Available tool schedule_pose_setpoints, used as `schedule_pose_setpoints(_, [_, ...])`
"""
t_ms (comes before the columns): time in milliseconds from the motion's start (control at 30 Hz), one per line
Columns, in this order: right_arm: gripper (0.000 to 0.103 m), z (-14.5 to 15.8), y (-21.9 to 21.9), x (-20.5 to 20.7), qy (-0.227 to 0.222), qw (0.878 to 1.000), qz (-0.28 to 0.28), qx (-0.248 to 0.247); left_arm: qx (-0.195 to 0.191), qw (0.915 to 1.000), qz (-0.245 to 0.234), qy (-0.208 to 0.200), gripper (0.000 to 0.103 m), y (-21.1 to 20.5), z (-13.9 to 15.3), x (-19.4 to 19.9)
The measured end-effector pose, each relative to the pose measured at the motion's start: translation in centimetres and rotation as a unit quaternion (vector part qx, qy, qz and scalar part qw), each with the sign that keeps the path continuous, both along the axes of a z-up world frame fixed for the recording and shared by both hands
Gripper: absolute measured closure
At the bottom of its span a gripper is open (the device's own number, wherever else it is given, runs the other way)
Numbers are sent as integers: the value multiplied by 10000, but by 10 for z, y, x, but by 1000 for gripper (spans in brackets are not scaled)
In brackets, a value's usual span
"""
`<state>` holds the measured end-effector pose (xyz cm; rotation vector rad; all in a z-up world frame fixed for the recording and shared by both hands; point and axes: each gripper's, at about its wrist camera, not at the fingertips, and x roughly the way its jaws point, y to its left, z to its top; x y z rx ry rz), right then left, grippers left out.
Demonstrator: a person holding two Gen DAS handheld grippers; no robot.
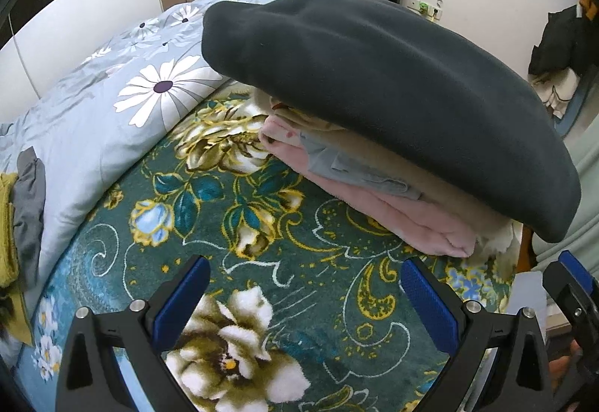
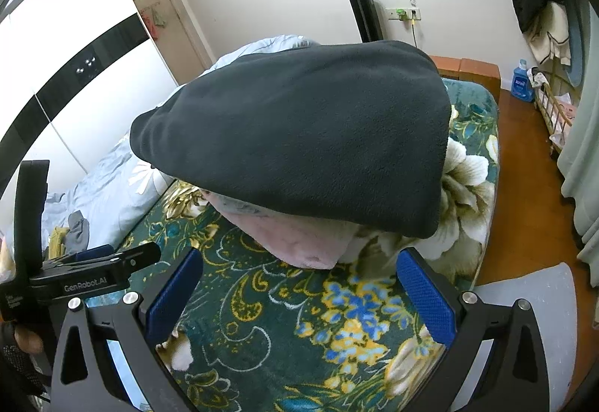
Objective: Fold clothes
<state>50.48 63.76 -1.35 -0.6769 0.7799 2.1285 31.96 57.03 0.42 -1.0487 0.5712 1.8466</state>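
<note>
A folded dark navy fleece garment (image 1: 374, 93) lies on top of a stack of folded clothes on the bed; it also shows in the right wrist view (image 2: 299, 146). Under it are a pink fleece piece (image 1: 374, 202) (image 2: 299, 243), a grey-blue piece (image 1: 359, 172) and a cream piece. My left gripper (image 1: 305, 299) is open and empty, just in front of the stack above the floral blanket (image 1: 224, 224). My right gripper (image 2: 299, 292) is open and empty, also in front of the stack. The left gripper's body (image 2: 93, 273) shows at the left of the right wrist view.
A pale blue daisy-print duvet (image 1: 112, 105) lies bunched left of the stack. Unfolded grey and mustard clothes (image 1: 22, 217) lie at the far left. The bed's right edge drops to a wooden floor (image 2: 524, 187). A white wardrobe (image 2: 75, 56) stands left; hanging clothes (image 2: 535, 0) are at right.
</note>
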Motion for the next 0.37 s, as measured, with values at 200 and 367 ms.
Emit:
schedule_pose_setpoints(200, [0,-1,4,1,-25,10000,-2,-41,-84,9999,35,-77,0,2,-5,1])
schedule_pose_setpoints(367, [0,0,5,2,-56,10000,-7,-68,-19,10000,-58,-67,0,1,-2,5])
